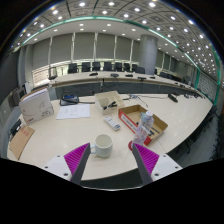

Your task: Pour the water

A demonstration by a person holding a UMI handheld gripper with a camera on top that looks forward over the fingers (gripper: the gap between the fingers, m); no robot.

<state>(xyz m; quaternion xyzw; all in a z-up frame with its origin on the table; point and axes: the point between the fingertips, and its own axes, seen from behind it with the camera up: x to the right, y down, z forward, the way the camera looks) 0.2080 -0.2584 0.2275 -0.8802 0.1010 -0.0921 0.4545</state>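
So the gripper [112,160] has its two fingers spread wide apart, magenta pads [76,155] facing inward, nothing pinched. A small white ceramic mug [102,146] sits on the pale tabletop [60,135] just ahead of the fingers, roughly between the tips but not touched. The clear plastic water bottle [146,127] stands upright a bit further out, beyond the right finger, next to a red box [131,119]. Farther back there's an open cardboard box [107,99] and a white machine [37,106]
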